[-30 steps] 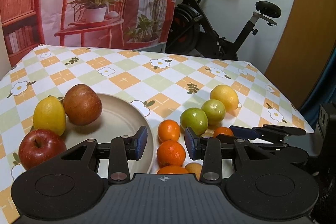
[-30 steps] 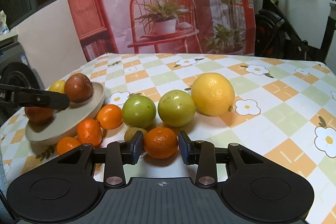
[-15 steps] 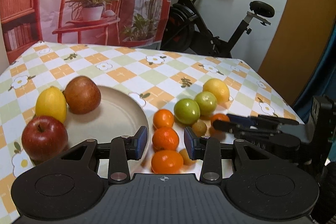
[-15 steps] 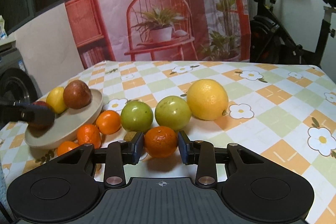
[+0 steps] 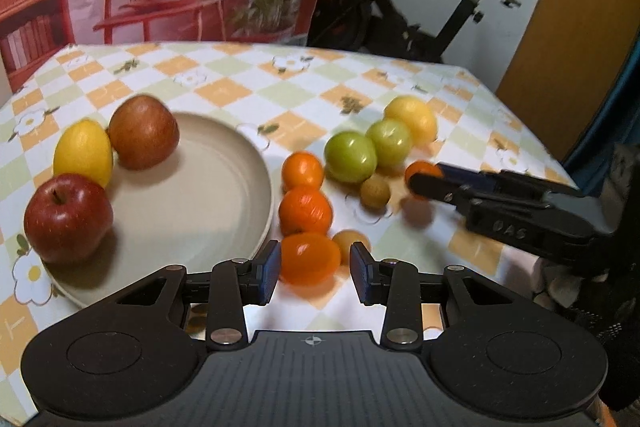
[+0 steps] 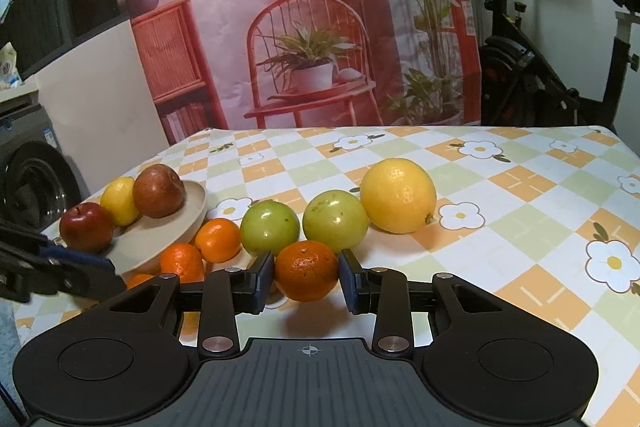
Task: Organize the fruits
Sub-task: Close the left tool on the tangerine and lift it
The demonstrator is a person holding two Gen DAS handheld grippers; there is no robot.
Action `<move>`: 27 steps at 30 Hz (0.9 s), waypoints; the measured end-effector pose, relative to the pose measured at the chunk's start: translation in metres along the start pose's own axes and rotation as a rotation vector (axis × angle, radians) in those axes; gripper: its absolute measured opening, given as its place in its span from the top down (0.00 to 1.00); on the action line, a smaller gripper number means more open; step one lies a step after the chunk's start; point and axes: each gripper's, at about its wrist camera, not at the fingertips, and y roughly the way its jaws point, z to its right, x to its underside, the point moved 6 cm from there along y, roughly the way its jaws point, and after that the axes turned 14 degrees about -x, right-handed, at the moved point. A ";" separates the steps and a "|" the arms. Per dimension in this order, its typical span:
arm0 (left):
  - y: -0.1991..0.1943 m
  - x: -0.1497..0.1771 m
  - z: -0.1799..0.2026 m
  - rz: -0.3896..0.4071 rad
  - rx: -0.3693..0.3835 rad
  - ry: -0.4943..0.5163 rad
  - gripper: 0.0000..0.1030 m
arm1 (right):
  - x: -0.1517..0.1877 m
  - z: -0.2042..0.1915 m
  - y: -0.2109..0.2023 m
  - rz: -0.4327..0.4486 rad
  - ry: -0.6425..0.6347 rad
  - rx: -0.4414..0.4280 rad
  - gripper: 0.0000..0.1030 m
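My right gripper [image 6: 307, 282] is shut on a mandarin [image 6: 306, 270] and holds it just above the table; it also shows in the left wrist view [image 5: 424, 175]. My left gripper [image 5: 313, 273] is open and empty above the table, with a mandarin [image 5: 309, 257] lying between its fingers. A beige plate [image 5: 208, 187] holds a red apple [image 5: 66, 217], a lemon [image 5: 83, 153] and a brownish apple [image 5: 143, 136]. Two more mandarins [image 5: 304, 209], two green fruits [image 5: 350, 157] and a yellow orange [image 5: 412, 117] lie right of the plate.
Two small brown fruits [image 5: 374, 191] lie among the mandarins. The checked tablecloth [image 6: 520, 195] runs to the table's right edge. An exercise bike [image 5: 420, 11] and a printed backdrop [image 6: 304, 27] stand behind the table. A washing machine [image 6: 28, 171] stands at the left.
My right gripper has lifted the mandarin slightly off the table. My left gripper has drawn back and risen, so the nearest mandarin now sits between its fingers.
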 end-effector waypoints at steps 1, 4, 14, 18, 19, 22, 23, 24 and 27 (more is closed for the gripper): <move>0.001 0.000 -0.001 -0.006 0.000 -0.006 0.61 | 0.000 0.000 0.000 0.001 0.001 -0.002 0.69; 0.003 0.001 0.000 -0.012 -0.004 -0.003 0.61 | 0.000 0.000 0.000 0.004 0.005 -0.009 0.69; 0.013 0.004 0.003 -0.050 -0.008 -0.009 0.61 | 0.002 -0.001 0.001 -0.001 0.015 -0.018 0.69; 0.016 0.004 0.001 -0.052 -0.018 -0.016 0.61 | 0.002 -0.001 0.002 -0.003 0.018 -0.021 0.69; 0.017 0.004 0.001 -0.054 -0.018 -0.017 0.61 | 0.002 -0.001 0.002 -0.004 0.020 -0.022 0.69; 0.019 0.005 0.001 -0.057 -0.014 -0.019 0.61 | 0.002 0.000 0.003 -0.008 0.023 -0.026 0.69; 0.019 0.005 0.002 -0.057 -0.012 -0.018 0.61 | 0.002 0.000 0.003 -0.008 0.024 -0.026 0.69; 0.019 0.005 0.003 -0.055 -0.011 -0.016 0.61 | 0.002 0.000 0.003 -0.008 0.024 -0.026 0.69; 0.021 0.004 0.003 -0.048 -0.009 -0.013 0.60 | 0.002 0.000 0.003 -0.009 0.024 -0.026 0.69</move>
